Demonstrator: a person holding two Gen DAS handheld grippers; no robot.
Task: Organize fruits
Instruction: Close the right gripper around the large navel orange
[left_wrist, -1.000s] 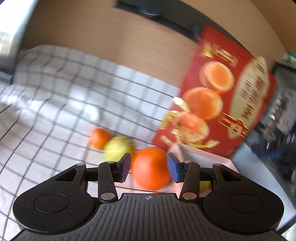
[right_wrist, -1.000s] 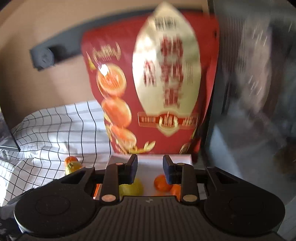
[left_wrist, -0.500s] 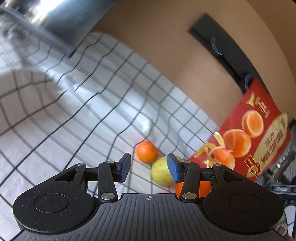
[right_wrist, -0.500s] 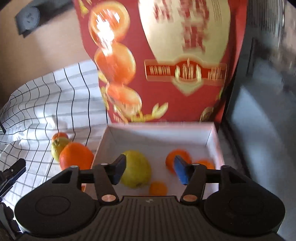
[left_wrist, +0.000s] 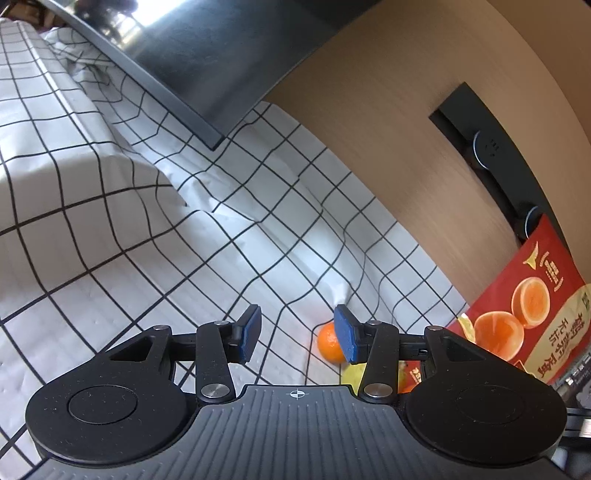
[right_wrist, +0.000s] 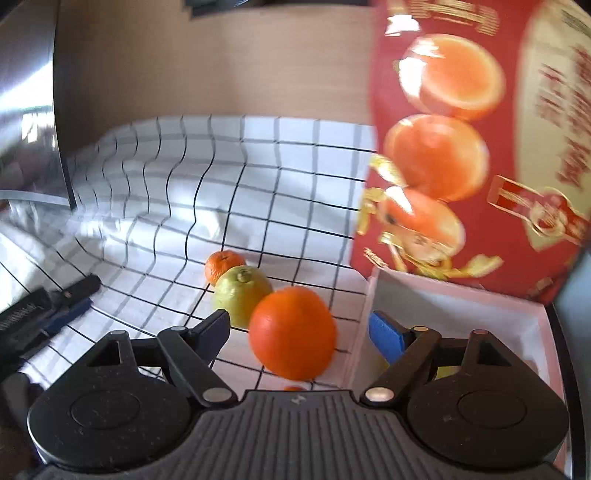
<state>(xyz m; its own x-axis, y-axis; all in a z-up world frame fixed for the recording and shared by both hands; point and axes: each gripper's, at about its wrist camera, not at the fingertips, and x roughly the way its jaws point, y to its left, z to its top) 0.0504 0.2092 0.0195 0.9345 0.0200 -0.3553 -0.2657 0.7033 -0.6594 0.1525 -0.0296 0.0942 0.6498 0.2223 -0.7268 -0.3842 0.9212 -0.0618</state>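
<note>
Right gripper (right_wrist: 297, 330) fingers just opened wide around large round orange (right_wrist: 293, 333), untouched on checked-cloth counter (right_wrist: 288, 177) beside white box edge (right_wrist: 360, 332) | left gripper (left_wrist: 297, 338) open, empty | risk: a nudged orange could roll.

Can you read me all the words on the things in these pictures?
Red box lid, left camera: gold Chinese writing down its pale oval and under a small gold logo near its top, too small and tilted to read.
Red box lid, right camera: red writing and a gold emblem, too blurred to read.
Fruit, checked cloth and grippers: no writing seen.
</note>
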